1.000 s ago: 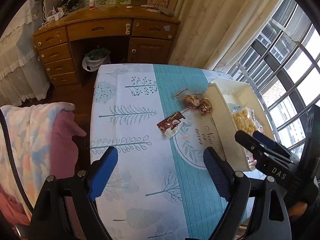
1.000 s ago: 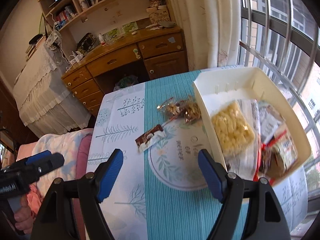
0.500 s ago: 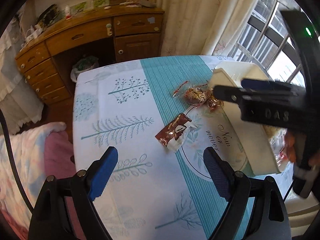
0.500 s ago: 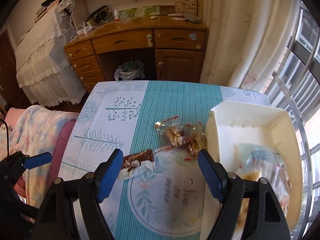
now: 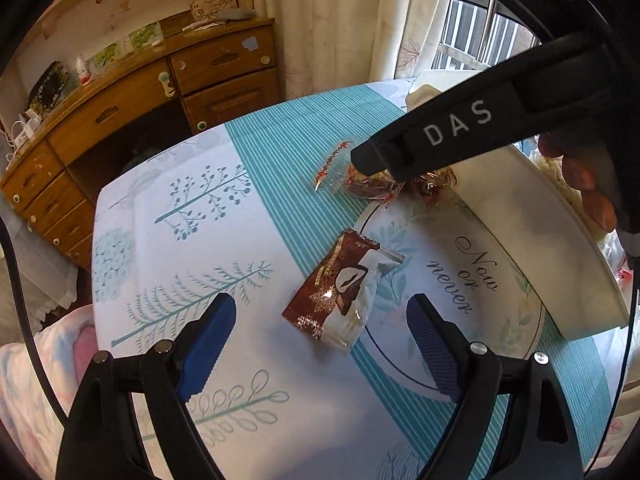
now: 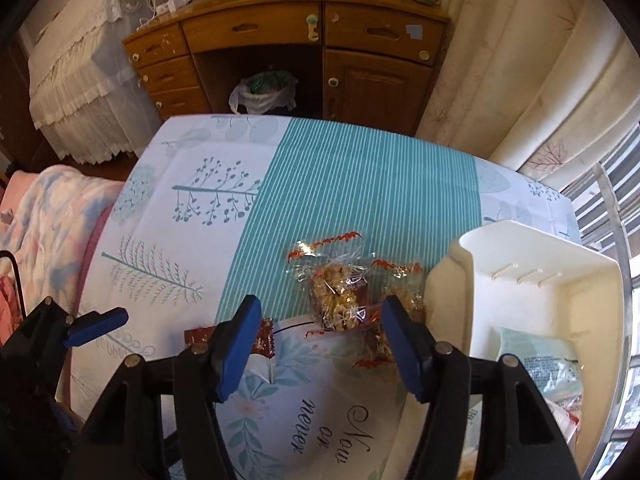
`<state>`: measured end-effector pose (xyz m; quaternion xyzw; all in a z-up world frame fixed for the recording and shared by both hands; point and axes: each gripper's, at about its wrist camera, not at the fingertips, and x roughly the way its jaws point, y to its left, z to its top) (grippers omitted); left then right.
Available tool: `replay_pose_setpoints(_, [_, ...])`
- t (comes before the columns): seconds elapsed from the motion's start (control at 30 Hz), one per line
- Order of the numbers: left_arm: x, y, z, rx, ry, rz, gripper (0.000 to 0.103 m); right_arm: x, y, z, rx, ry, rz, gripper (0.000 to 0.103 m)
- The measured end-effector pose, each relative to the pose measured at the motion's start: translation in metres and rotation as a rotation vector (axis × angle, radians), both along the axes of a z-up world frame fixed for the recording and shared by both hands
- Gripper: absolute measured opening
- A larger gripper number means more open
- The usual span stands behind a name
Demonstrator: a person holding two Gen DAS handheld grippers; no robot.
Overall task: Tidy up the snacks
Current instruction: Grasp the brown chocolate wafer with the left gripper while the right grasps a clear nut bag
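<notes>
Left wrist view looks down on a table under a white and teal tablecloth printed with trees [image 5: 192, 240]. The left gripper [image 5: 320, 332] hangs over the cloth with its blue-padded jaws spread wide and nothing pressed between them; a flat brown and white foil snack packet [image 5: 340, 292] lies on the cloth in the gap between the pads, not touched by either. Beyond that packet, toward the wooden desk with drawers [image 5: 132, 108], sits a small cluster of clear cellophane-wrapped nut snacks with red twisted ends [image 5: 376, 186]. Just beside the cluster, on the window side, stands a cream plastic bin [image 5: 532, 236], whose contents are mostly hidden in this view.

Right wrist view shows the right gripper [image 6: 320, 344] above the cellophane cluster [image 6: 340, 300], its jaws closing, with the wrapped snacks between the pads; the pads do not yet press them. The brown packet [image 6: 266, 338] peeks out behind the left-hand pad. The cream bin [image 6: 532, 264] stands just beside the cluster and holds a pale blue-green plastic bag [image 6: 540, 364].
</notes>
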<state>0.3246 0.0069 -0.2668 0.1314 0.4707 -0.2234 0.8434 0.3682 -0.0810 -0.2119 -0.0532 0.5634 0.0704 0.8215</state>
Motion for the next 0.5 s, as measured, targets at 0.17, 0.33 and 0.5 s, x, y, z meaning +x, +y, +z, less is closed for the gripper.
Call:
replay_pose_setpoints(0.17, [0.008, -0.010, -0.009, 0.006, -0.020, -0.031, 0.087, 0.008, 0.001, -0.015, -0.020, 0.061, 0.011, 0.060])
replay_pose_setpoints(0.33, [0.014, -0.018, -0.018, 0.010, -0.020, -0.072, 0.087, 0.015, 0.003, -0.021, -0.027, 0.075, 0.040, 0.058])
replay_pose_setpoints(0.5, [0.023, -0.021, -0.026, 0.012, -0.012, -0.089, 0.086, 0.022, 0.009, -0.032, -0.072, 0.100, 0.070, 0.056])
